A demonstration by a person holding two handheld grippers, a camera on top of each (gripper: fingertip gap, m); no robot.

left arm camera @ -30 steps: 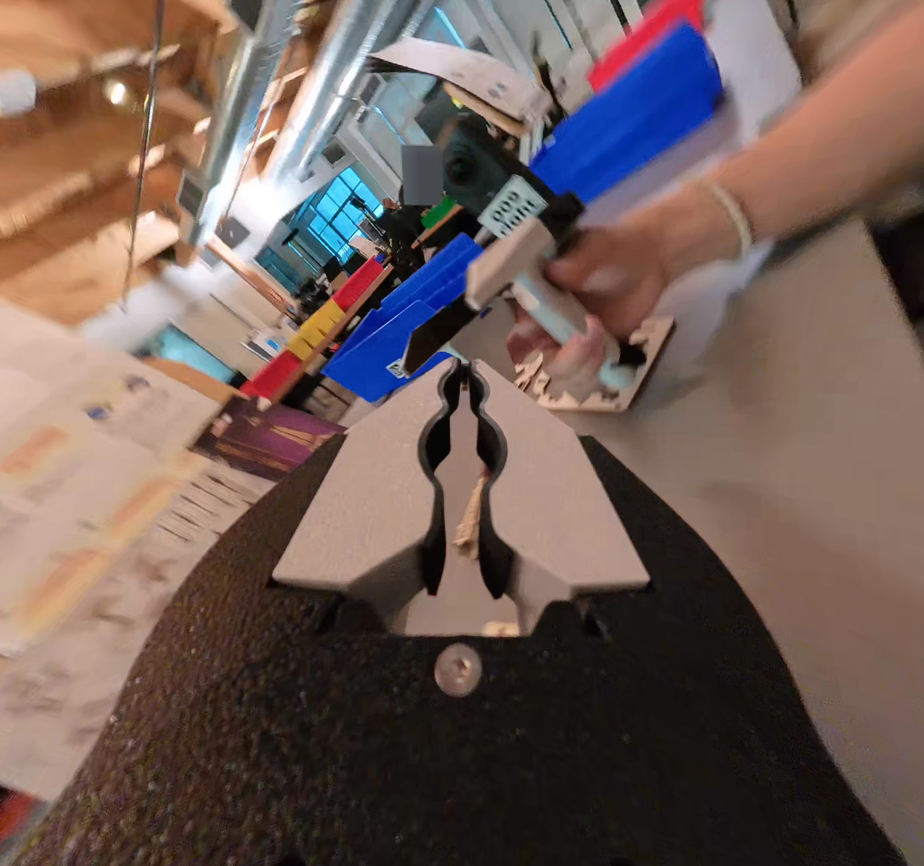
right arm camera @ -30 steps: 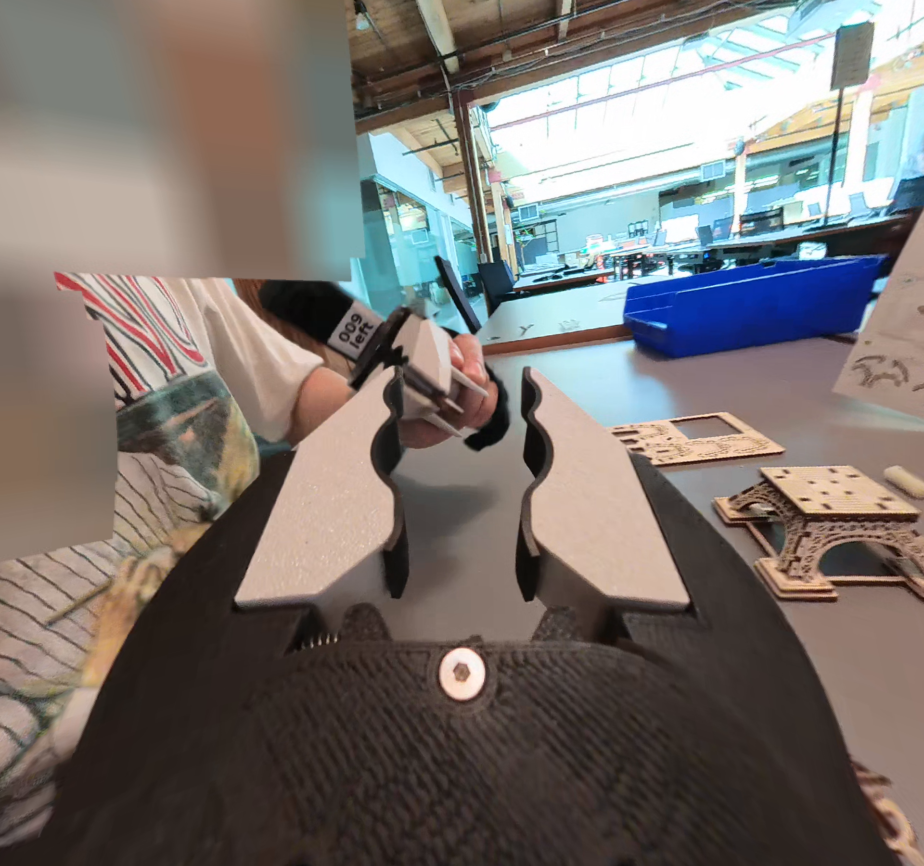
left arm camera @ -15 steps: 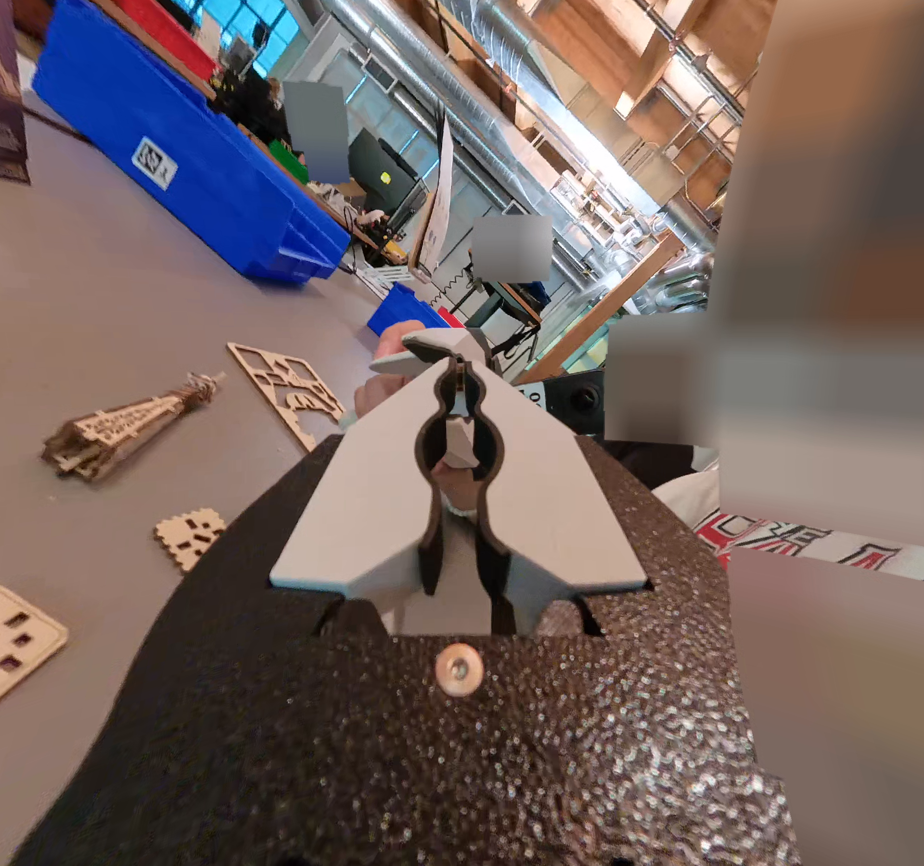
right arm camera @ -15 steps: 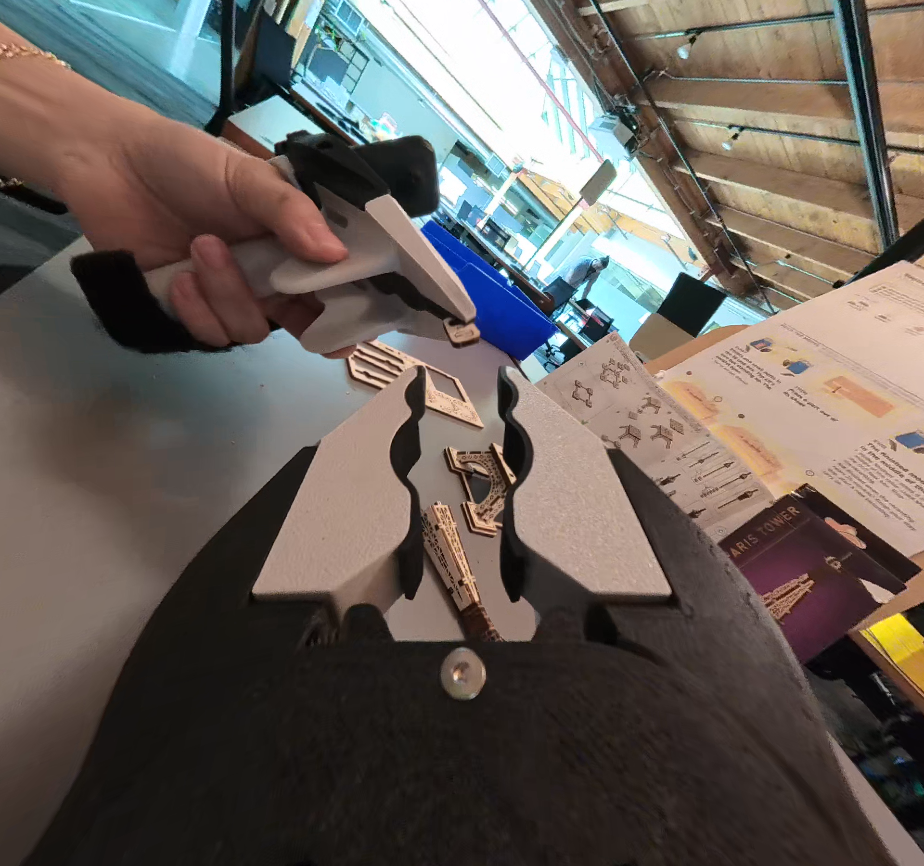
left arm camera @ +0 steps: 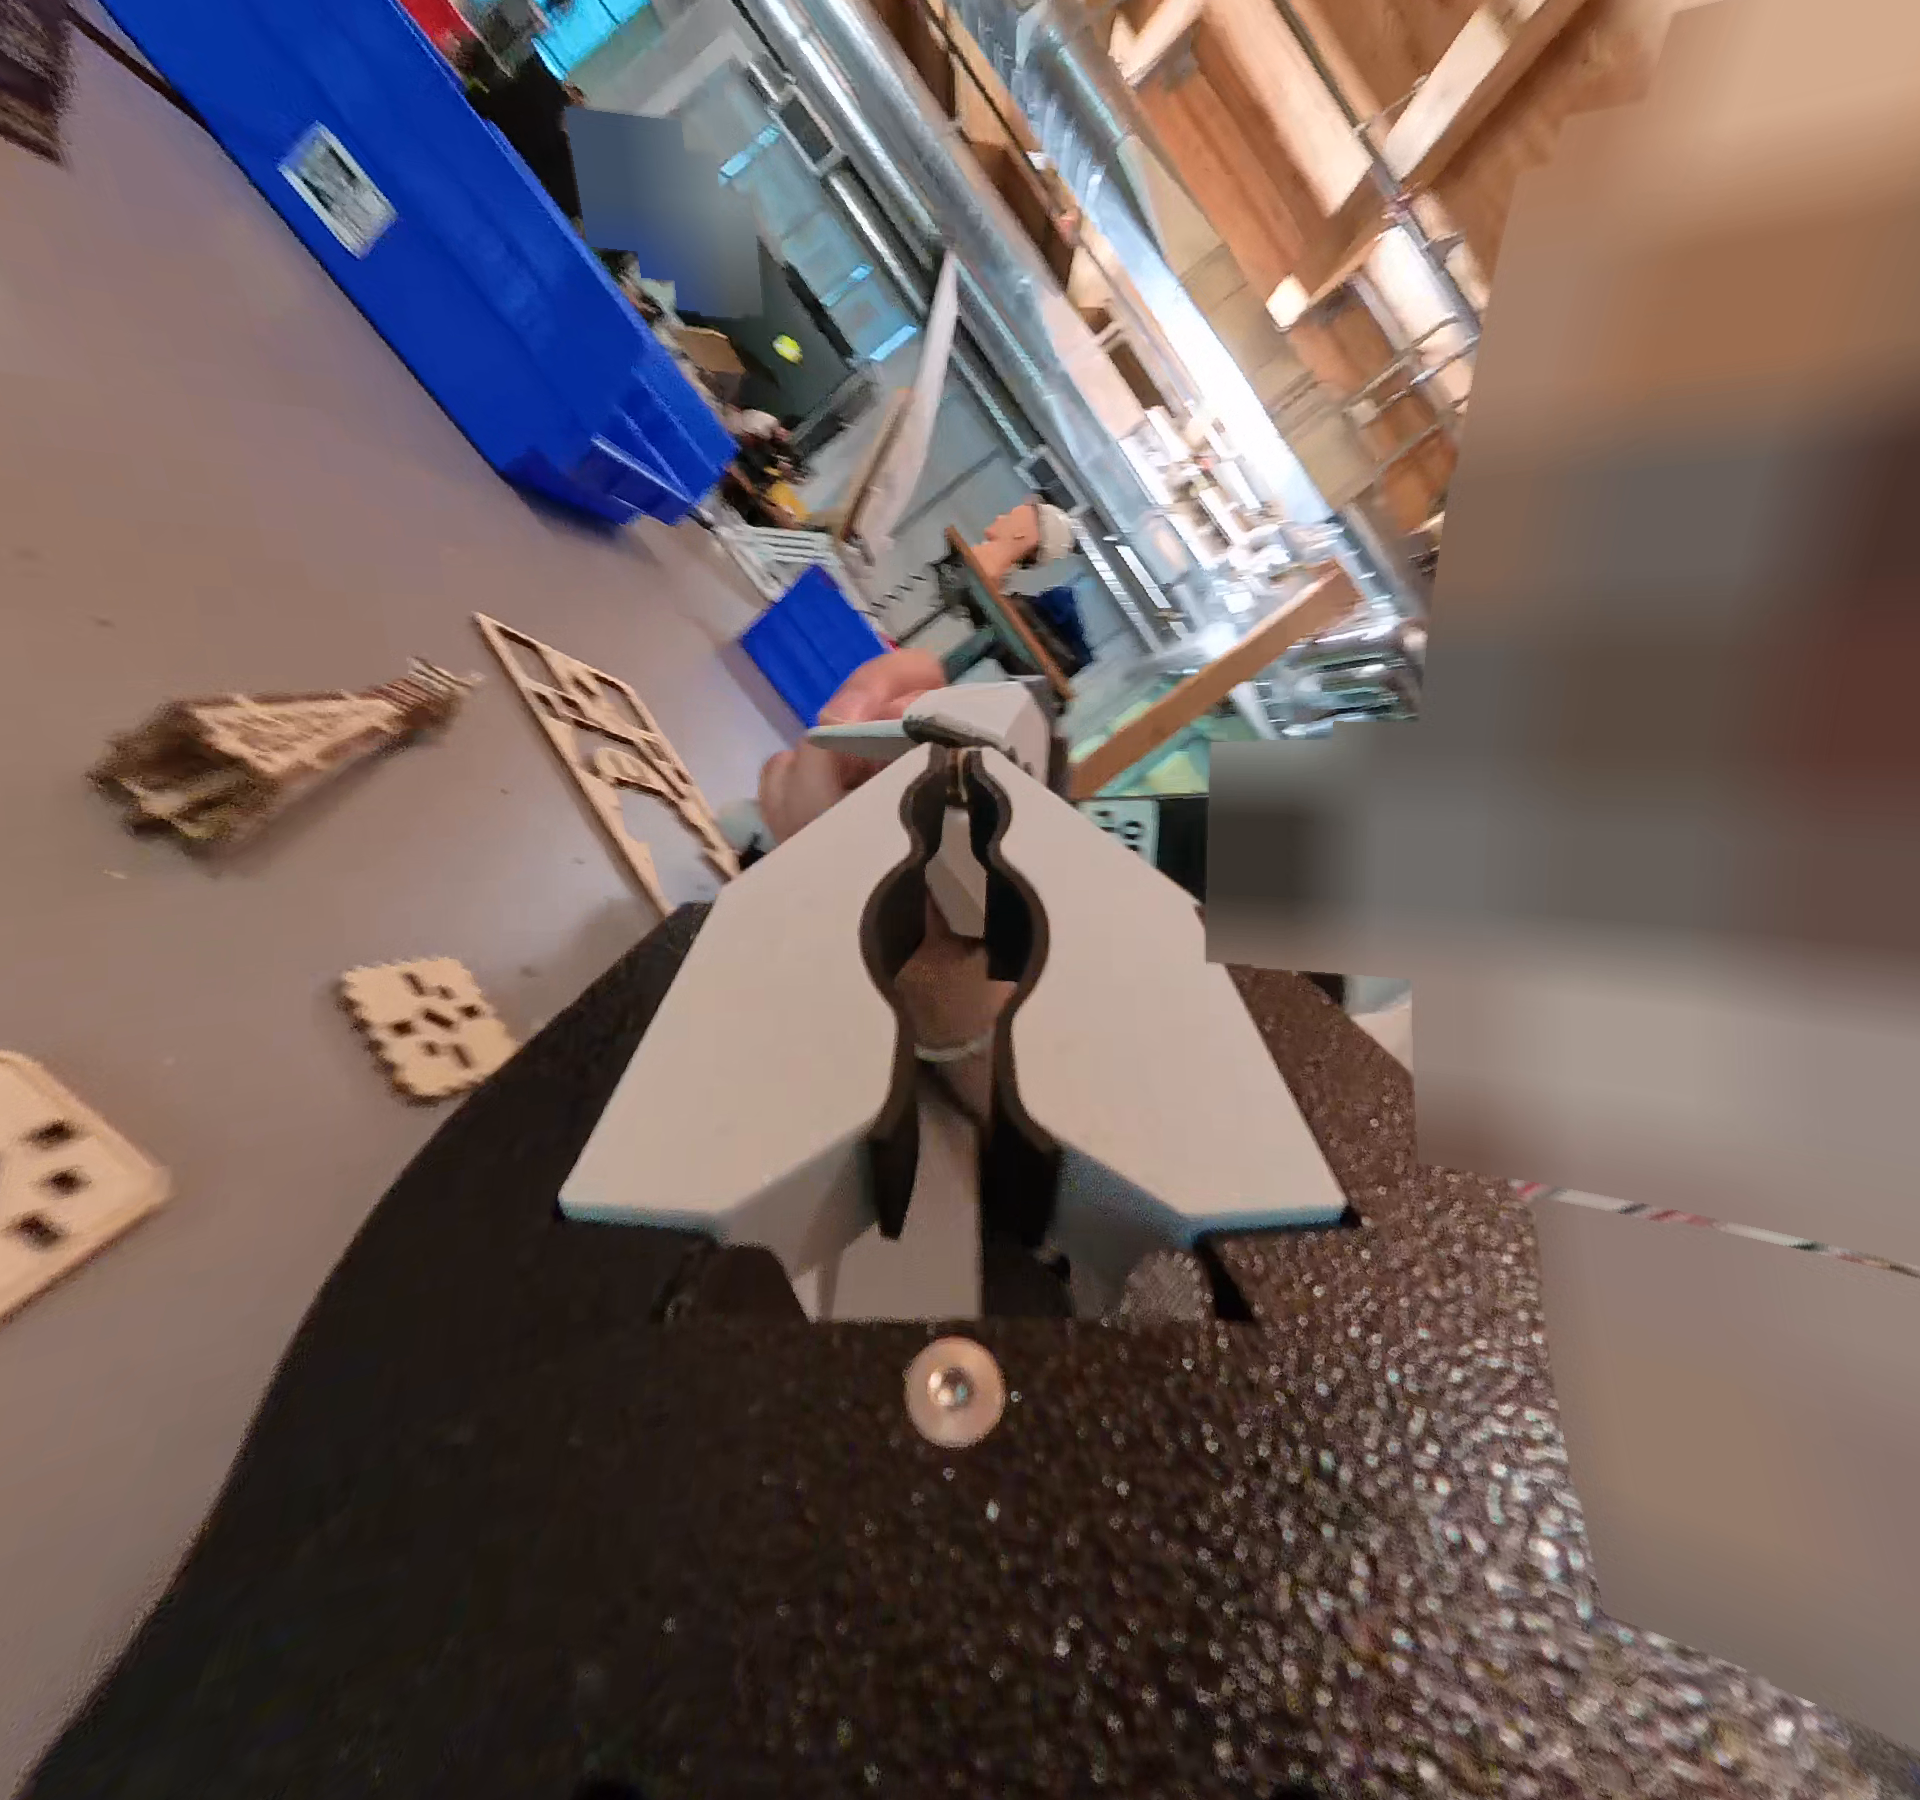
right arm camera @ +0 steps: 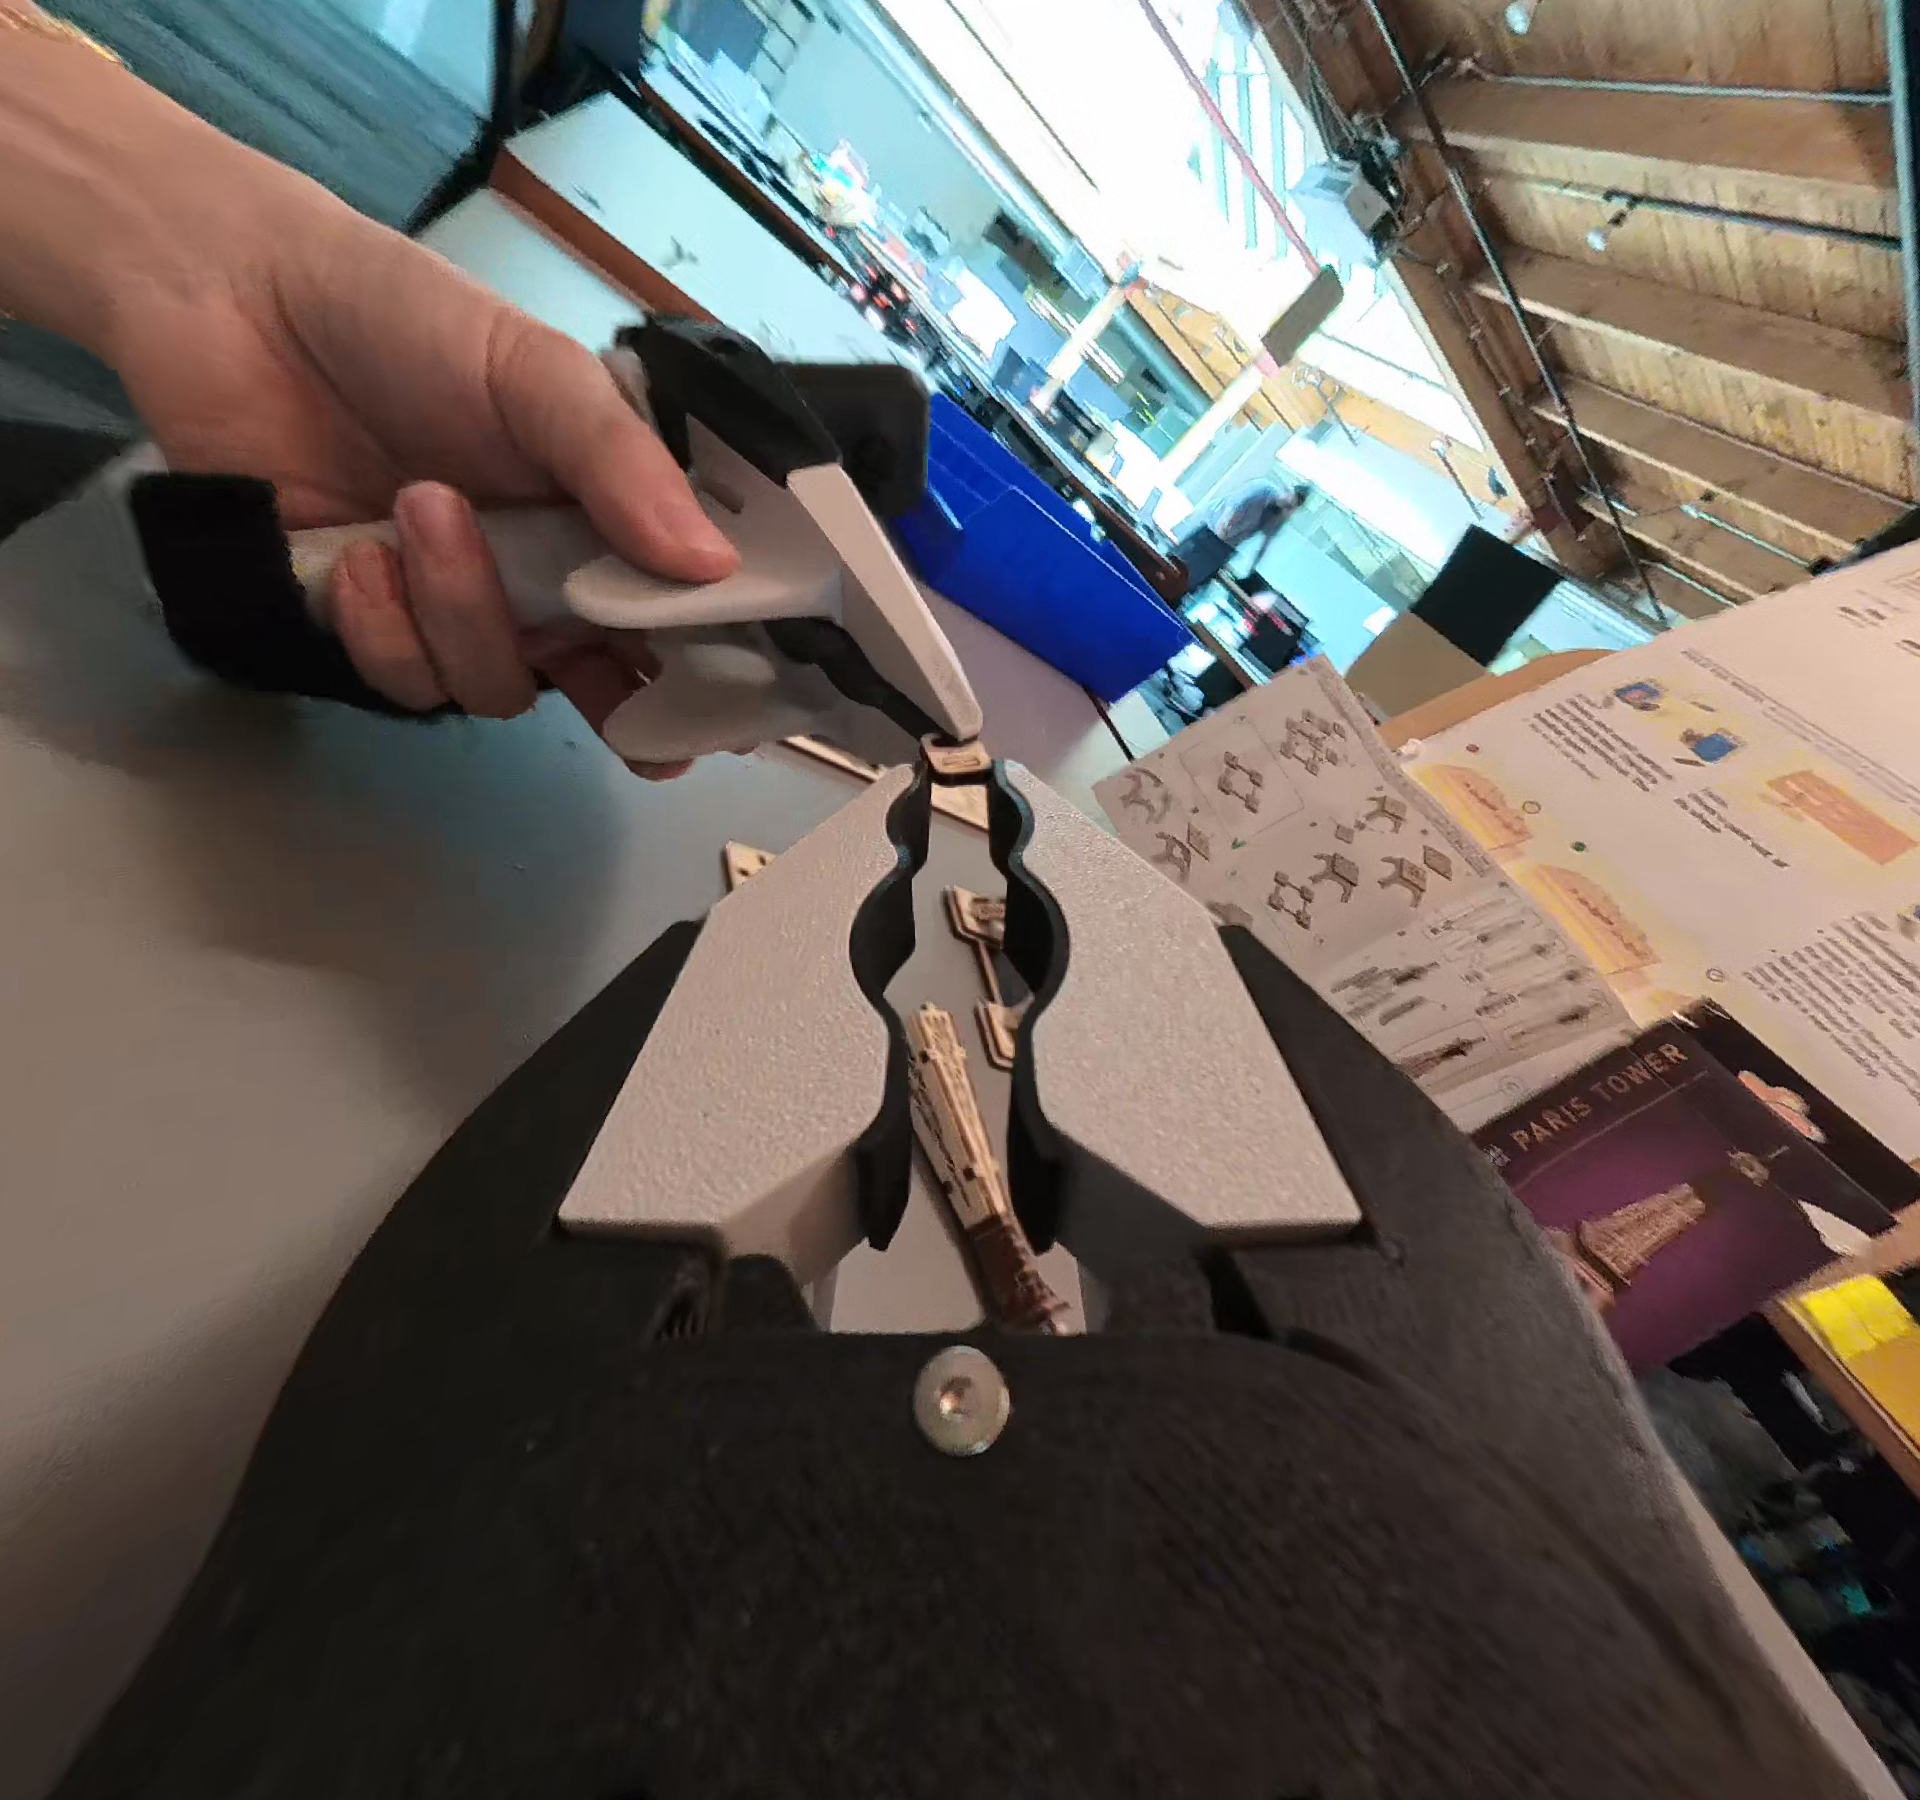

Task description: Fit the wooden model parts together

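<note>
A small flat wooden piece [right arm camera: 956,763] sits pinched at the tips of my left gripper [right arm camera: 951,720], which a hand holds in from the upper left. My right gripper [right arm camera: 958,782] has its fingers drawn in against both sides of the same piece. In the left wrist view my left gripper [left arm camera: 961,779] is shut with the thin piece [left arm camera: 961,786] edge-on at its tips, and the right gripper [left arm camera: 940,734] meets it tip to tip. The wooden tower spire [left arm camera: 270,753] lies on its side on the grey table [left arm camera: 208,503]. It also shows through the right fingers' gap [right arm camera: 951,1116].
A cut-out wooden sheet [left arm camera: 603,763] and two small slotted plates [left arm camera: 426,1023] [left arm camera: 52,1189] lie on the table. Blue bins [left arm camera: 416,223] stand at the far edge. Instruction sheets [right arm camera: 1455,919] and a purple box [right arm camera: 1662,1179] lie to the right. Less than 4 cm separates the two grippers' tips.
The two grippers have come together tip to tip. My right gripper's fingers have narrowed from wide open onto the piece that the left gripper holds.
</note>
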